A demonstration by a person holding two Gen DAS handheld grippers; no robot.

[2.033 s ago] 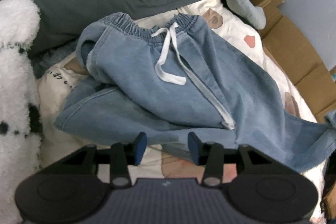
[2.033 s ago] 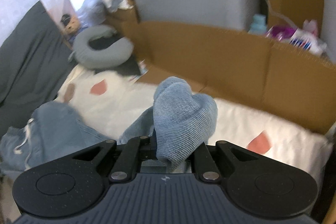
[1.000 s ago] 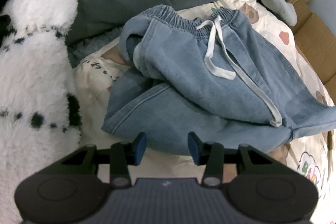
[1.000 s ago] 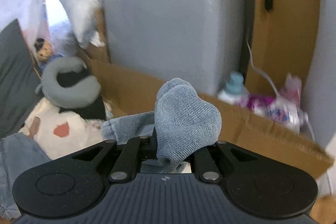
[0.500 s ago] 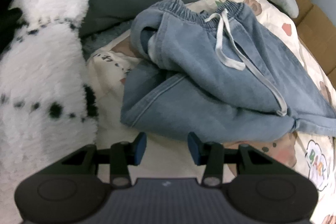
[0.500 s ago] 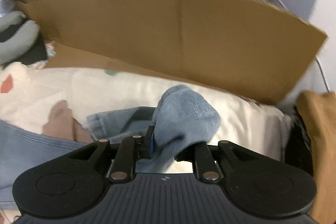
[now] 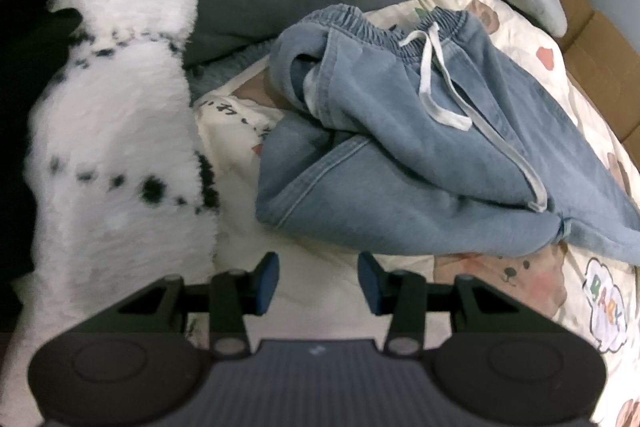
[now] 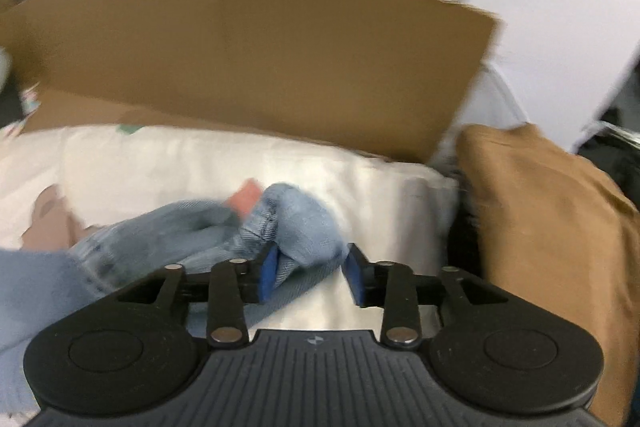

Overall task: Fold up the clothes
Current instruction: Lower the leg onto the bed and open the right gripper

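Because your right wrist view is smeared by motion, you can only just make out the bunched hem of the blue denim trousers (image 8: pixel 304 227) lying between the pads of your right gripper (image 8: pixel 310 273), whose jaws are opening with the left pad against the cloth and the right pad seemingly clear of it; the packets behind the cardboard wall (image 8: pixel 248 55) are too blurred to read. In your left wrist view the trousers (image 7: pixel 420 147) lie crumpled on the printed bedsheet (image 7: pixel 312 267), one leg cut off at the right edge, while your left gripper (image 7: pixel 318 277) hovers spread and empty beside a spotted white plush (image 7: pixel 116 147). On the sheet you can read "BABY" (image 7: pixel 606 305) in coloured letters, and some dark script near the waistband stays illegible.
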